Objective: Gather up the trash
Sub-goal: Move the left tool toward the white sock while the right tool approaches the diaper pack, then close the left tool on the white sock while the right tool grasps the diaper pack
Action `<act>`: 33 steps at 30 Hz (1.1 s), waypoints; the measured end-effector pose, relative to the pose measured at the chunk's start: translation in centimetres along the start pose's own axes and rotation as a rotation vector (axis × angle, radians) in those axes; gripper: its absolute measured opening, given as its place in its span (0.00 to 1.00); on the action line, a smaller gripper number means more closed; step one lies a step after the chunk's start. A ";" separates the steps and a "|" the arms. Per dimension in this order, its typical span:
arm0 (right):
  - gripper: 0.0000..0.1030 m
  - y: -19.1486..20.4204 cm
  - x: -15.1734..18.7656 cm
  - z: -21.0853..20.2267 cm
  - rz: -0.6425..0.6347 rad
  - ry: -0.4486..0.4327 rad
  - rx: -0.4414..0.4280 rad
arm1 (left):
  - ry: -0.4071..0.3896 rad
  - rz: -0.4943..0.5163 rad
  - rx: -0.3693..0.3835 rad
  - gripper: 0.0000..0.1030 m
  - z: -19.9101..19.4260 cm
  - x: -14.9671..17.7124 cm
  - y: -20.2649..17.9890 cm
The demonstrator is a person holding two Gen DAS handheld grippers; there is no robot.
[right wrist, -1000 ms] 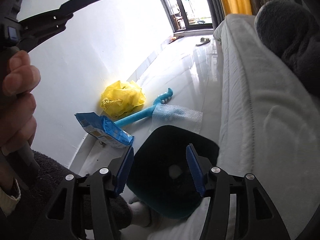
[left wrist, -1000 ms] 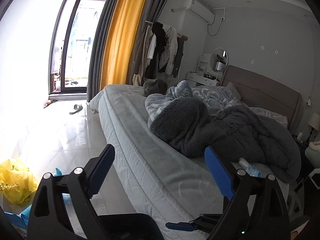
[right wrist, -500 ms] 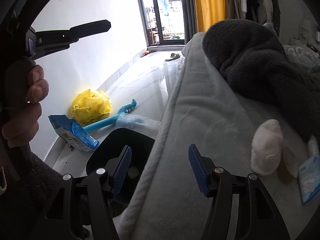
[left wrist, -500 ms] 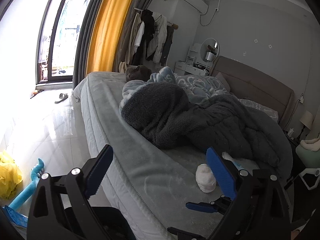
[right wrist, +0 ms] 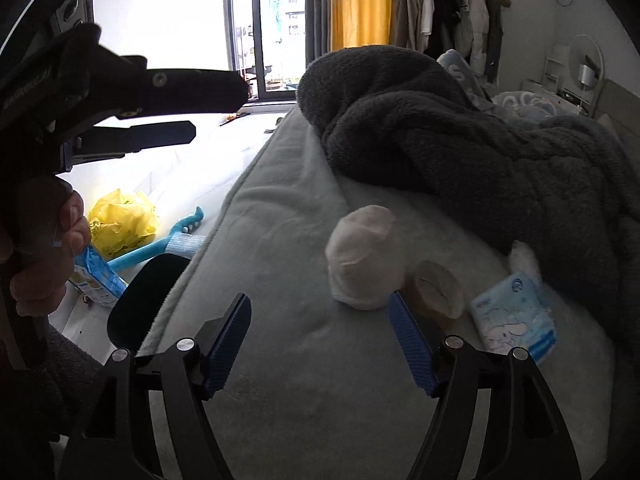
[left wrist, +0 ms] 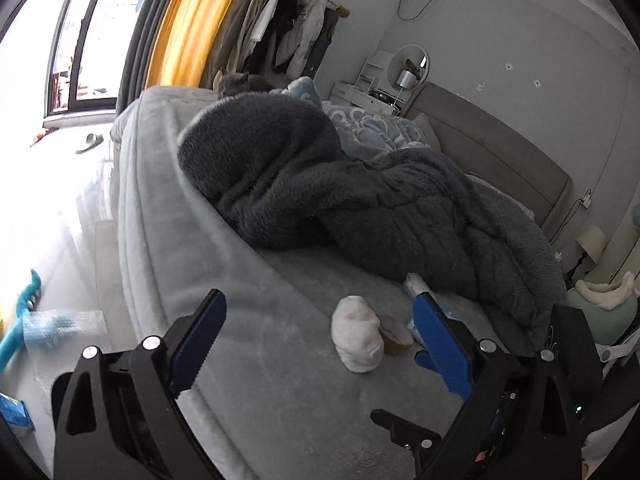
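**Trash on the bed, both grippers held over it**

A white crumpled wad (right wrist: 362,256) lies on the grey bed (right wrist: 304,360), touching a short brown cardboard roll (right wrist: 438,290) on its right. Just beyond the roll sits a blue-and-white tissue pack (right wrist: 516,316) with a cartoon print (its writing is too small to read). All three lie near the edge of a dark fleece blanket (right wrist: 460,140).

The right gripper (right wrist: 320,344) hovers over the bed sheet with its blue fingers (right wrist: 228,344) spreading wider, nothing between them; the wad lies just ahead of the right finger. The left gripper (left wrist: 320,344) also has its fingers (left wrist: 198,340) spread and empty, the wad ahead between them.

Beside the bed, on the pale floor (right wrist: 192,184), stand a black bin (right wrist: 140,300), a blue snack bag (right wrist: 98,276), a yellow plastic bag (right wrist: 122,220) and a turquoise plastic stick (right wrist: 160,240). A hand (right wrist: 44,248) grips the left gripper's handle.
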State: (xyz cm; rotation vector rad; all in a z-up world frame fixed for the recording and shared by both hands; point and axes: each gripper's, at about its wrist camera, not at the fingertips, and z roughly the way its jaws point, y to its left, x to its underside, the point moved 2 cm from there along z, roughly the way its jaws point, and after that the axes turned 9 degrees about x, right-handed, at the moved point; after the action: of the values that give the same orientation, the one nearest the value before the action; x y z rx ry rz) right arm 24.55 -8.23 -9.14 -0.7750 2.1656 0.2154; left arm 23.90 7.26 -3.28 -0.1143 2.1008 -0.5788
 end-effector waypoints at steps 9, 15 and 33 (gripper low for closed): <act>0.74 -5.0 1.3 -1.3 -0.012 -0.028 0.156 | 0.094 -0.037 0.040 0.93 4.2 2.0 -1.3; 0.77 -8.7 2.2 -1.3 0.030 -0.022 0.191 | 0.172 -0.072 0.083 0.93 7.1 3.7 -1.6; 0.82 -11.3 4.3 0.1 -0.027 0.014 0.245 | 0.213 -0.195 0.100 0.63 9.6 5.5 -0.6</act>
State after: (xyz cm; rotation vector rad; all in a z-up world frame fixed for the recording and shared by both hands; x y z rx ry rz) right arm 29.31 -19.16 -11.26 -0.6653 2.1428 -0.0691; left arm 28.48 1.63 -11.70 -0.2101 2.2765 -0.8440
